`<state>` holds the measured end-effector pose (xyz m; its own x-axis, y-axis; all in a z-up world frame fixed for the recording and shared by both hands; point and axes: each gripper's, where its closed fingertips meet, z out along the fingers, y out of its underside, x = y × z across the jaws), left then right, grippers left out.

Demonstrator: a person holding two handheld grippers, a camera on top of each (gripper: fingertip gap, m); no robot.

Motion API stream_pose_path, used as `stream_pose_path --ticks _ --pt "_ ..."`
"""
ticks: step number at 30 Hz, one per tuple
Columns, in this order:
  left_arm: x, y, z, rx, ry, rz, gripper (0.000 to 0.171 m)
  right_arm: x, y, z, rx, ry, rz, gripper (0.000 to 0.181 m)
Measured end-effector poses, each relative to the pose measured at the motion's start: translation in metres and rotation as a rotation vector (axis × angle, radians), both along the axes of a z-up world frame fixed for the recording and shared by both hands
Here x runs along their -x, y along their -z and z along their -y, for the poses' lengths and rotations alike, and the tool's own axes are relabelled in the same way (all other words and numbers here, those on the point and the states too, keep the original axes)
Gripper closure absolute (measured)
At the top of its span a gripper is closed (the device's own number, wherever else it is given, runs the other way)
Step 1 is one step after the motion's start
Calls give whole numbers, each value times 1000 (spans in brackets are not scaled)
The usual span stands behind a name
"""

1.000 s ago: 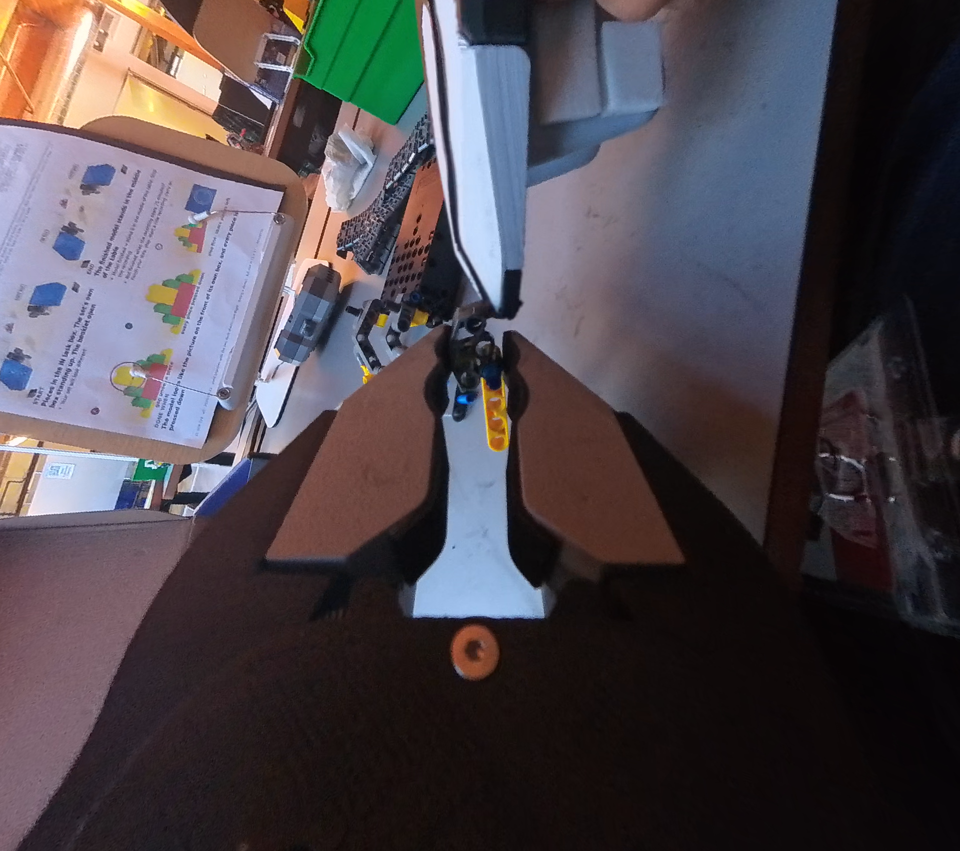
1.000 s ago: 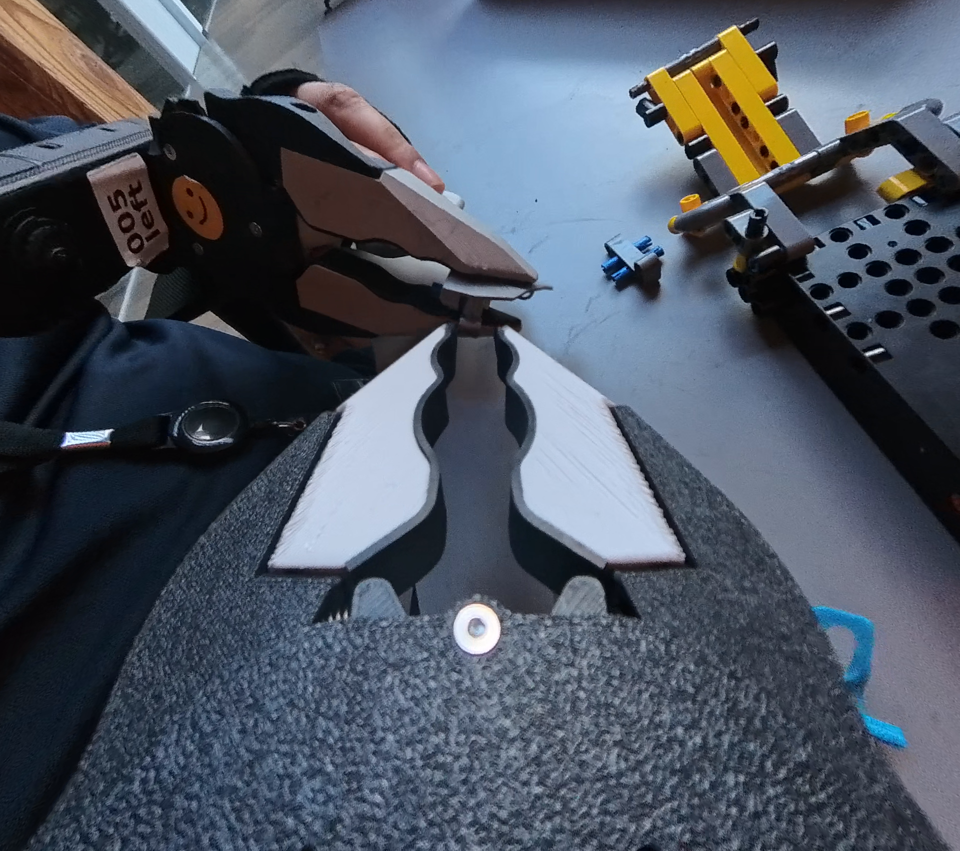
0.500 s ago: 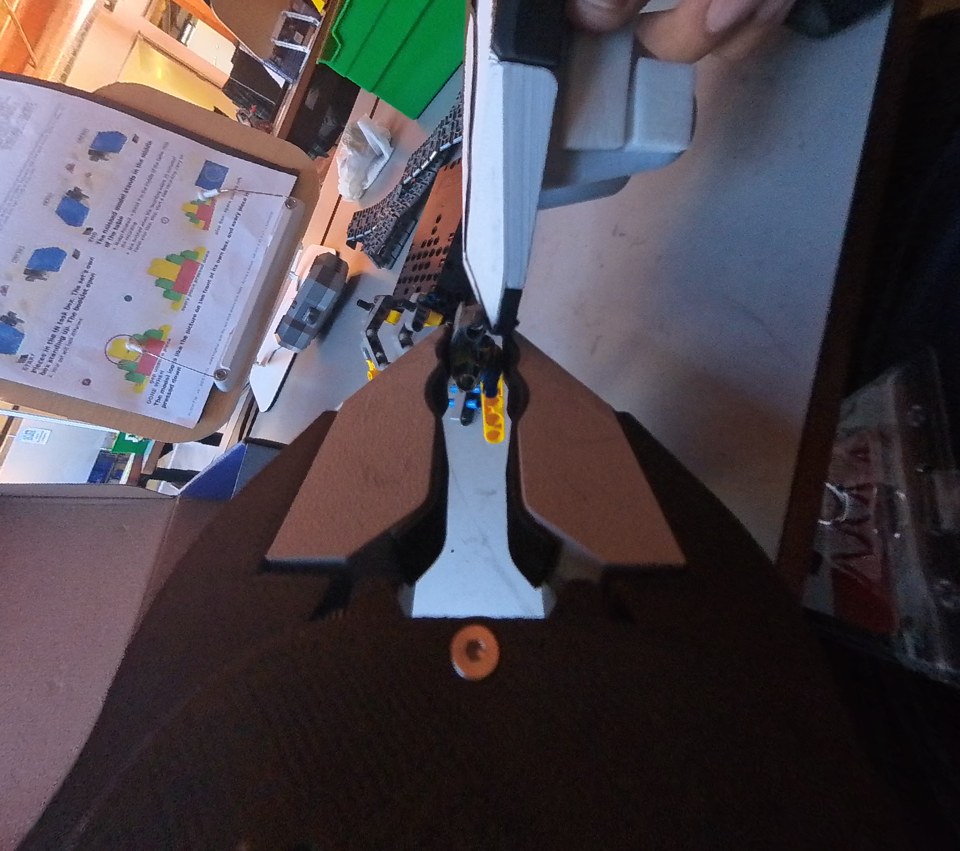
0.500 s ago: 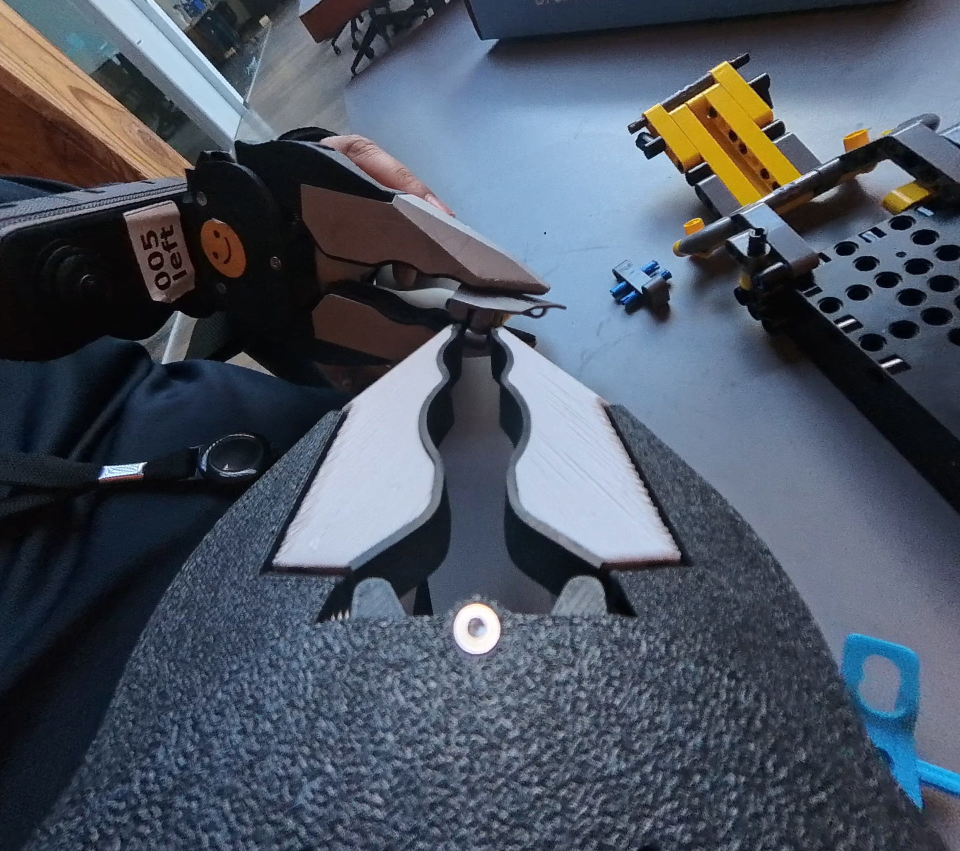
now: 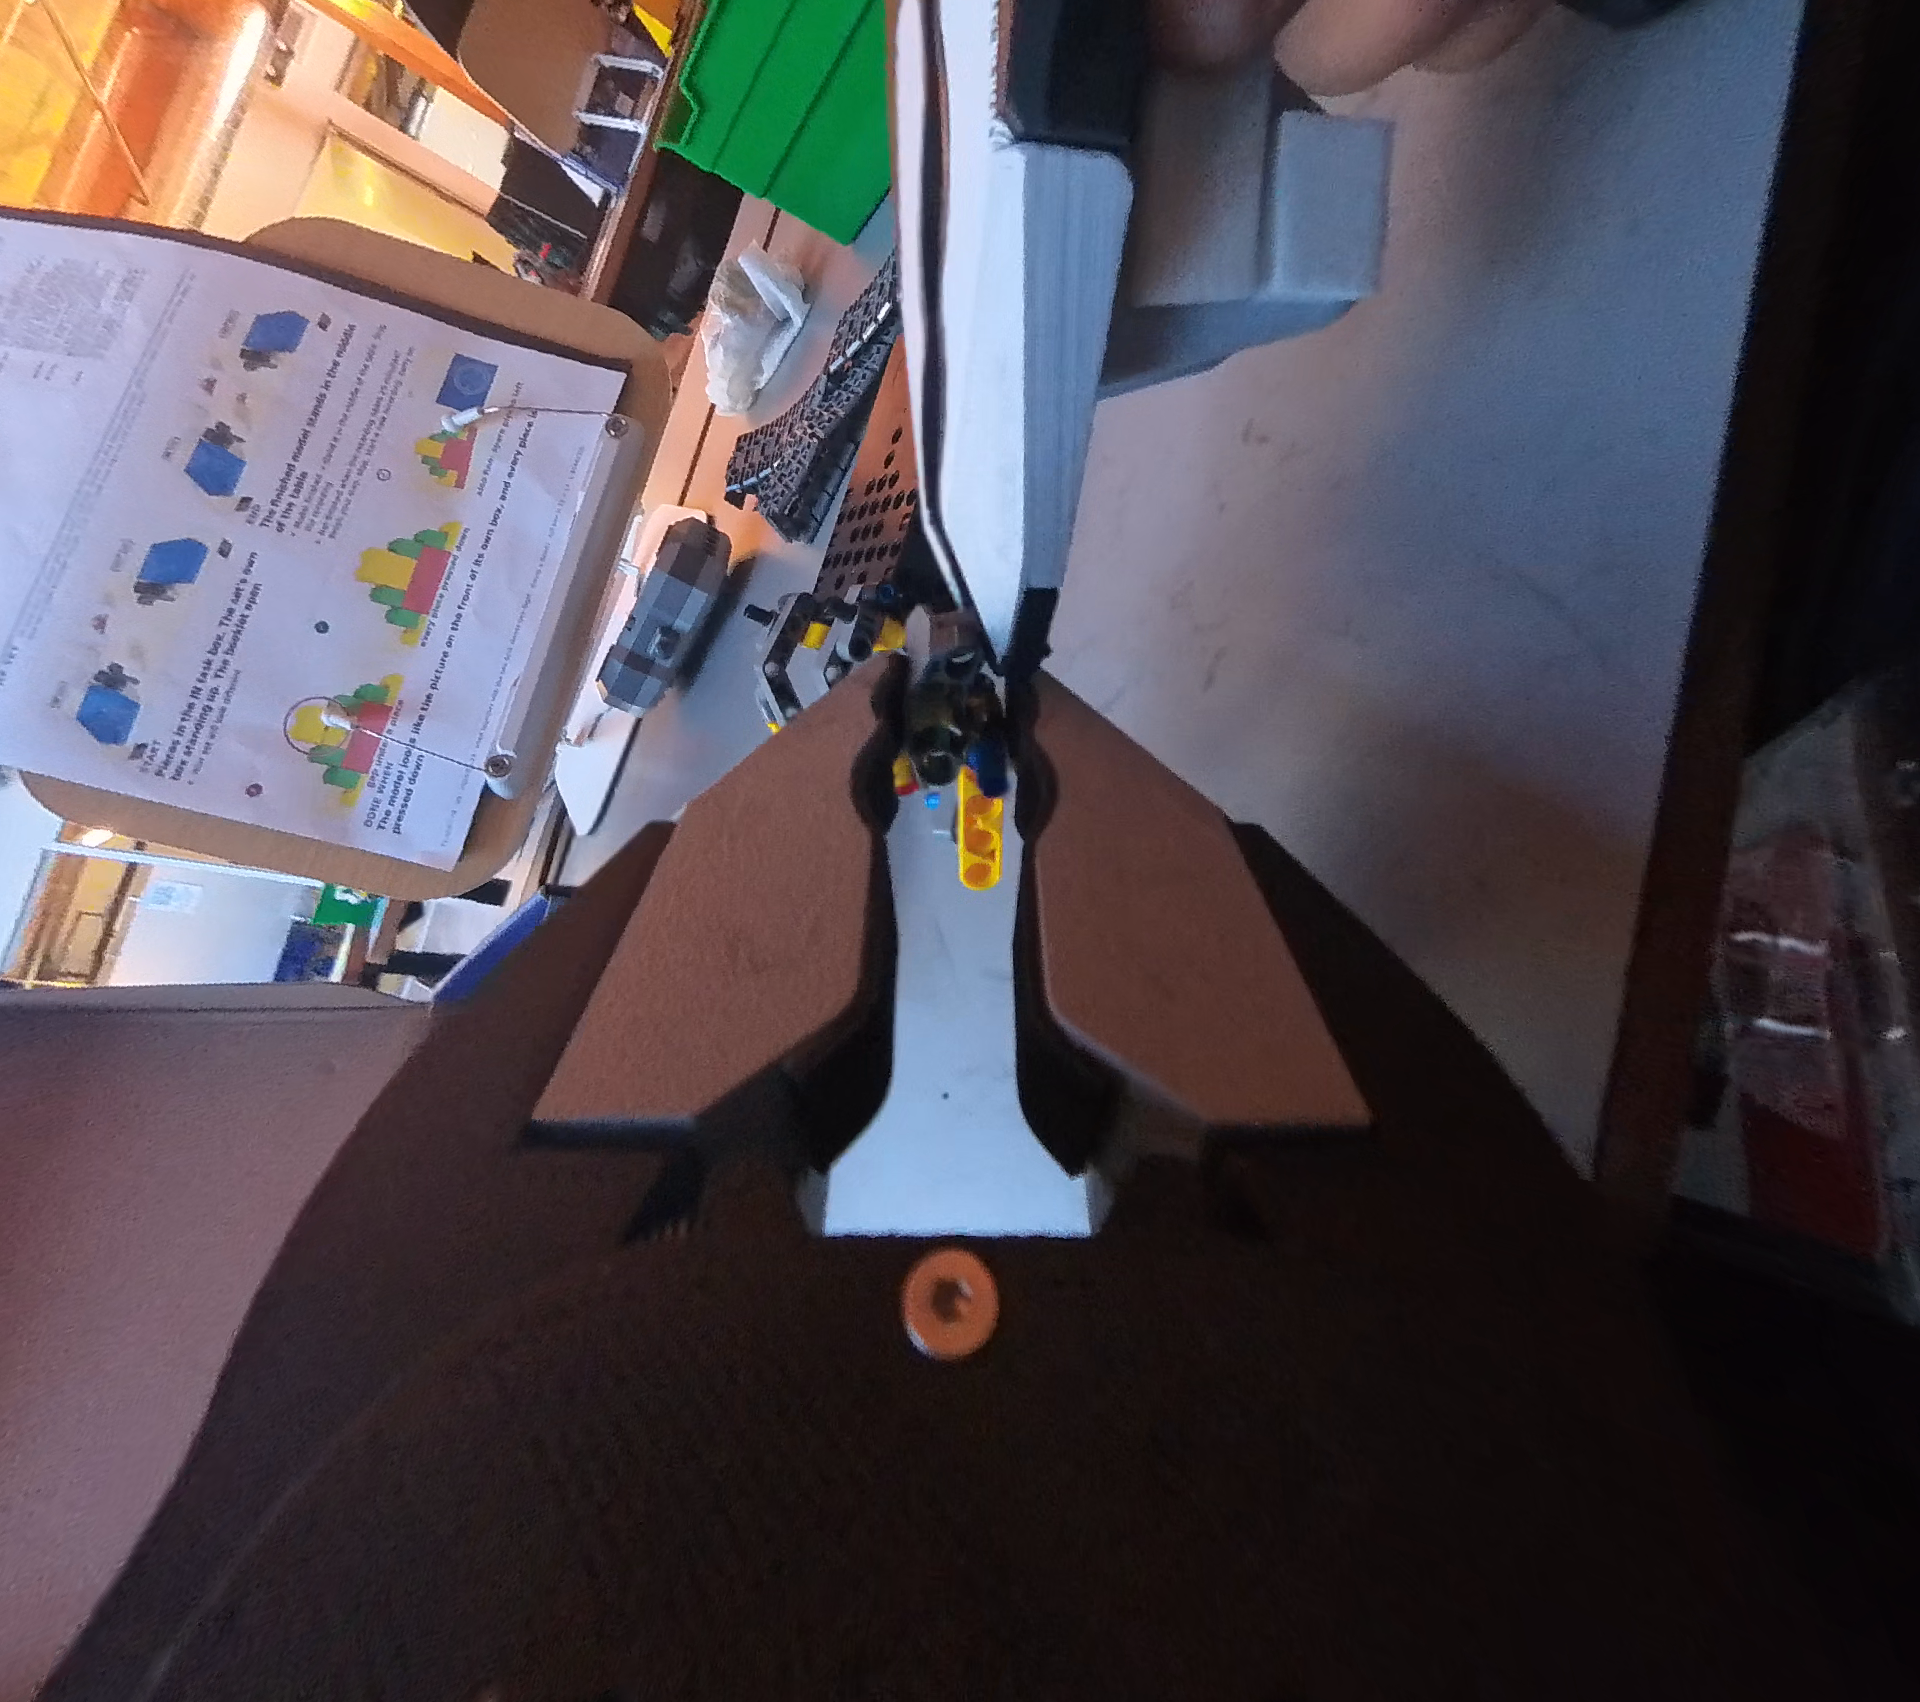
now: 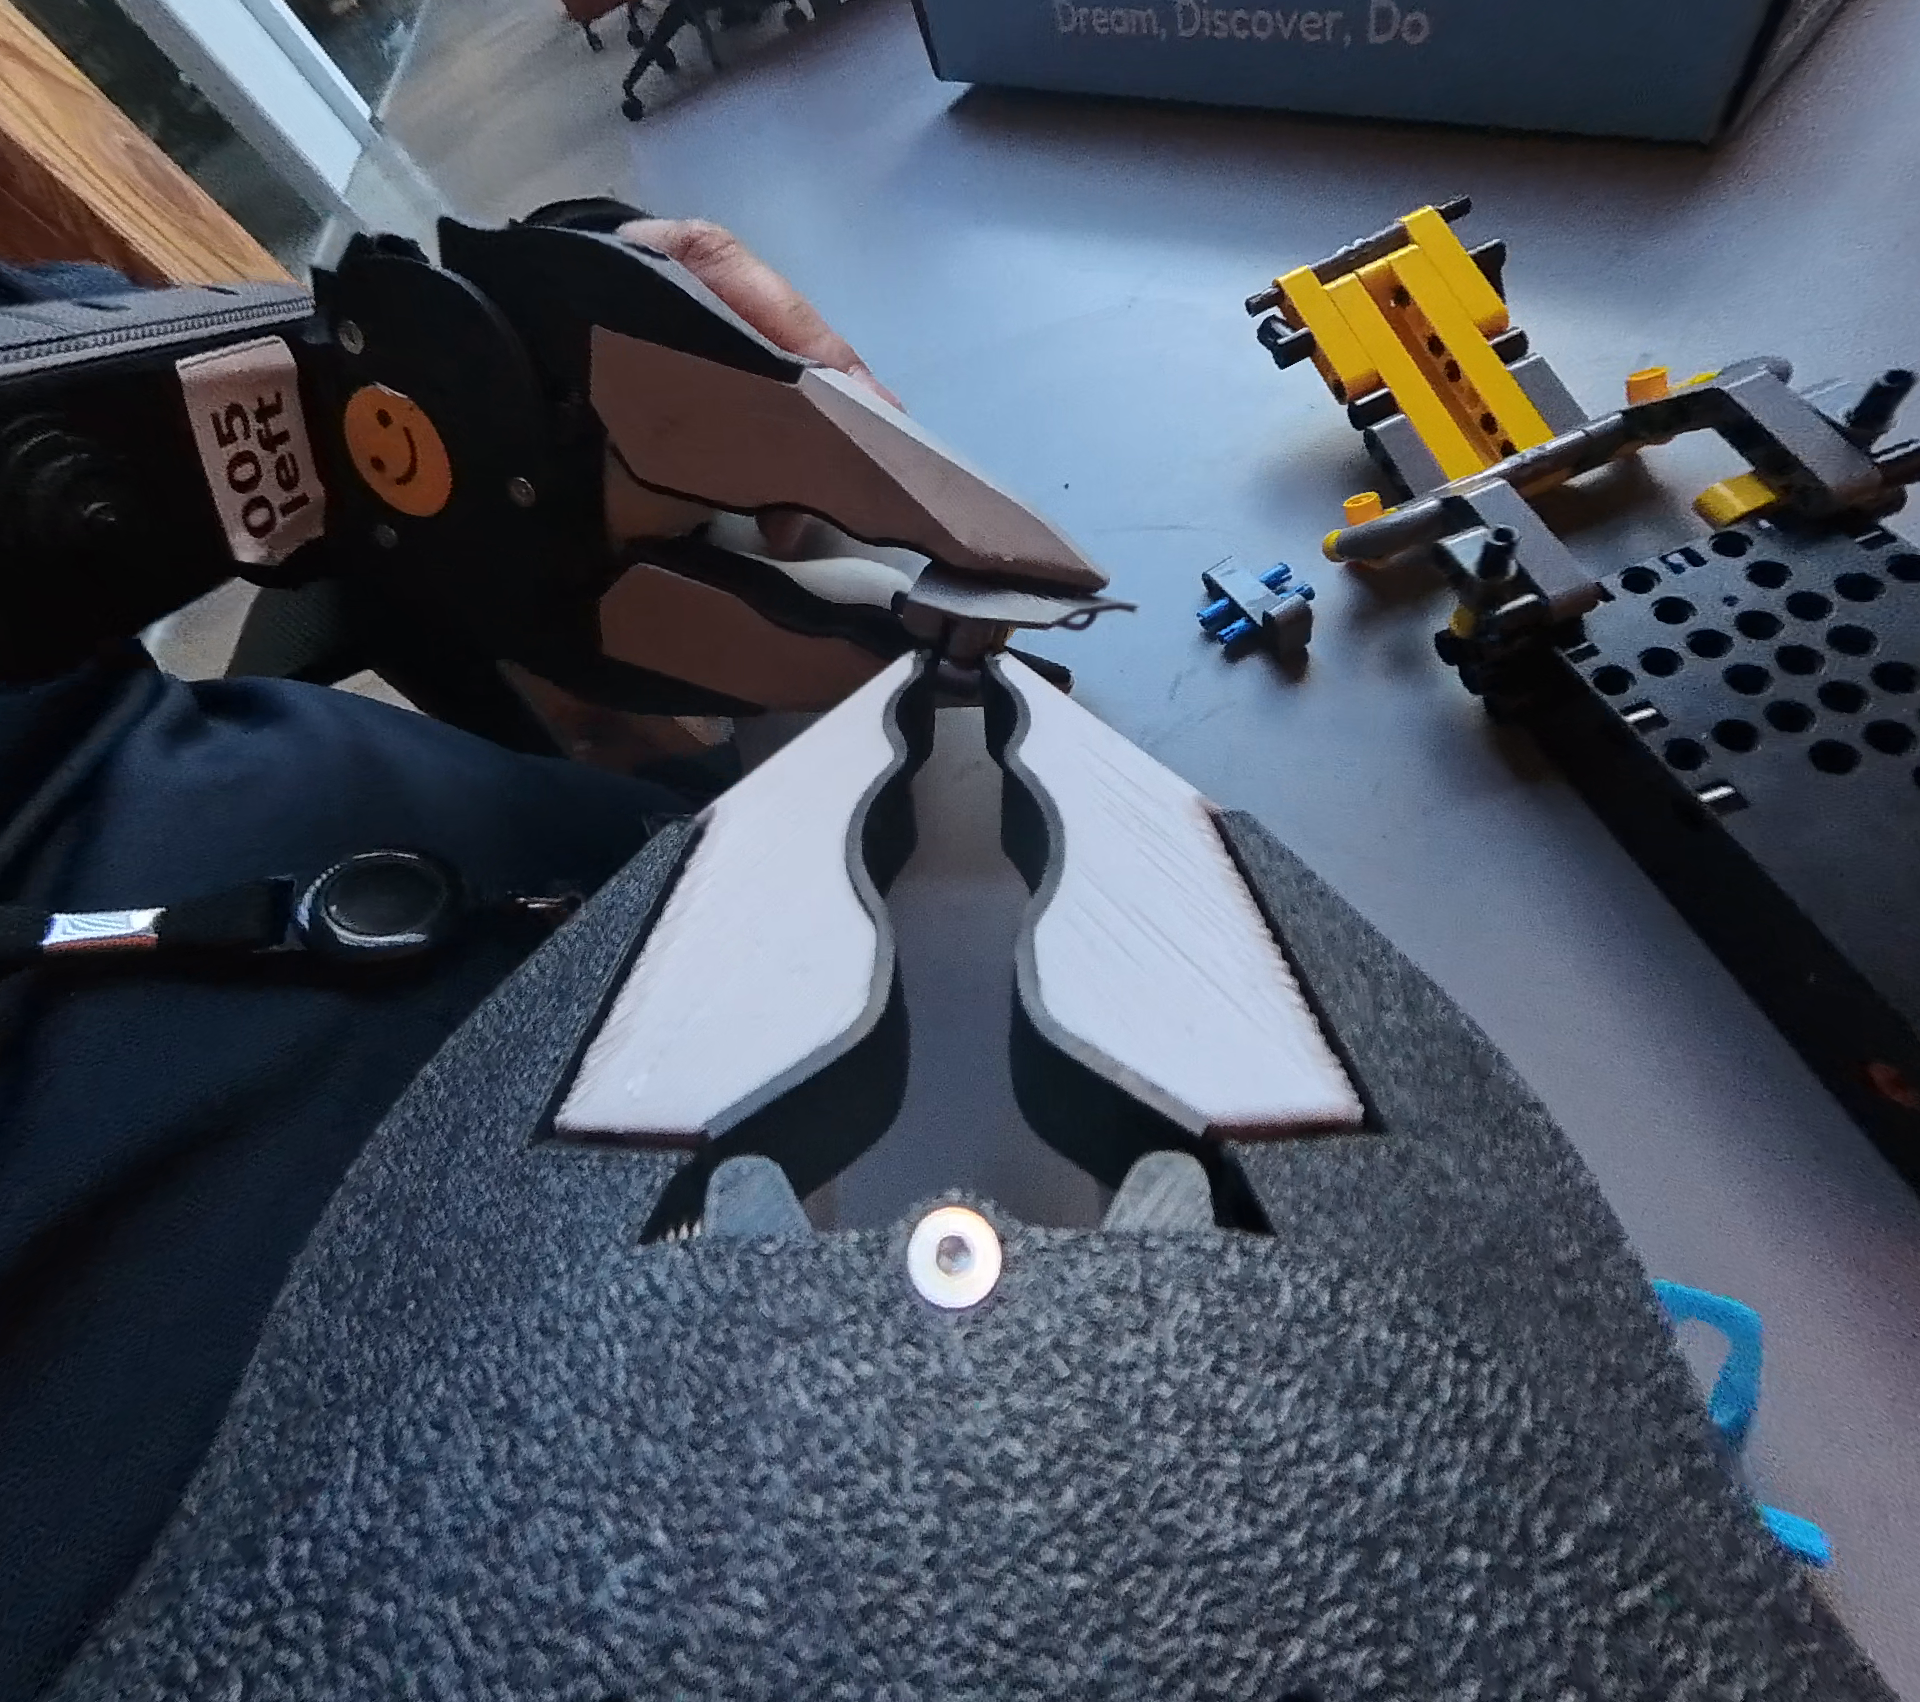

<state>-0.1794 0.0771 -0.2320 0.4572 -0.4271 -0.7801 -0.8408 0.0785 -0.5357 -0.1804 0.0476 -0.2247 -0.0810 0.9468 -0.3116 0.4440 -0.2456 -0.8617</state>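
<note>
- The left gripper (image 6: 997, 603) has its brown fingers (image 5: 748, 904) clenched on a small dark brick piece (image 5: 940, 707) at the tips.
- The right gripper (image 6: 961, 665) has its white fingers (image 6: 769, 925) nearly closed, their tips gripping the same piece from the near side.
- A yellow-and-grey brick model (image 6: 1455, 374) and a small blue-and-grey connector (image 6: 1252, 603) lie to the right on the tabletop (image 6: 1039, 302).
- Bare tabletop runs far toward the blue box (image 6: 1351, 21).
</note>
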Motion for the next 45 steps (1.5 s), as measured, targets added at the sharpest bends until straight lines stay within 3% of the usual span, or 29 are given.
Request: stream_pose_path --ticks 8,12,18,24,30,37,45 --pt "3 5 -1 -37 6 -139 156 -1 11 -4 -231 -6 60 177" --pt "5 5 -2 -19 -27 -124 157 1 11 -6 -337 7 53 175" --pt "3 -4 0 -55 -40 -77 157 0 1 -3 -265 -3 1 175" --pt "4 -22 0 -155 -26 -108 156 2 -15 -1 -73 -5 -96 177" --pt "7 -28 -3 -130 -68 -52 157 6 -24 -4 -105 48 -157 178" --pt "13 23 -8 10 -33 -212 156 6 38 -10 -372 -65 273 177" --pt "21 31 -13 36 -90 -269 155 10 51 -16 -349 -124 384 177"
